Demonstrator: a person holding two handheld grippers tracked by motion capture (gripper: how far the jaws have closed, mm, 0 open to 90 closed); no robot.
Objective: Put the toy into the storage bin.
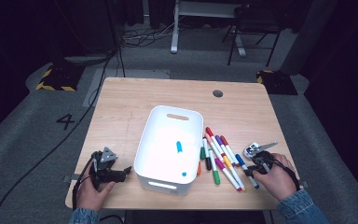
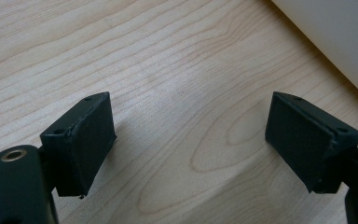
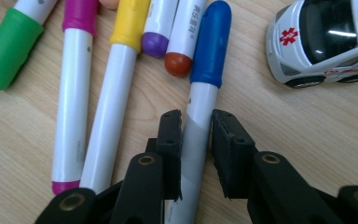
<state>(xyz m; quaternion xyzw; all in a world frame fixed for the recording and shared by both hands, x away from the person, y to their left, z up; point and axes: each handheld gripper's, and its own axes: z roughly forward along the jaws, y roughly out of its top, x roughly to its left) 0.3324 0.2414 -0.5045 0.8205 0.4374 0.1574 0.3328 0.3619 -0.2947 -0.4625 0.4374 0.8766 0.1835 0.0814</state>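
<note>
A row of capped markers (image 1: 219,156) lies on the wooden table (image 1: 130,98) to the right of a white bin (image 1: 148,126). My right gripper (image 1: 251,171) (image 3: 196,140) is down at the row's right end, shut on the white barrel of the blue-capped marker (image 1: 240,160) (image 3: 209,46), which lies flat on the table. Beside it lie yellow (image 3: 116,70), magenta (image 3: 72,93) and green (image 3: 9,46) markers. My left gripper (image 1: 127,170) (image 2: 191,140) rests open over bare wood left of the bin, nothing between its pads.
A white toy ambulance (image 1: 251,150) (image 3: 326,42) stands just beyond the right gripper. A blue marker (image 1: 179,147) and a small blue piece (image 1: 184,174) lie inside the bin. The bin's wall (image 2: 335,37) is close to the left gripper.
</note>
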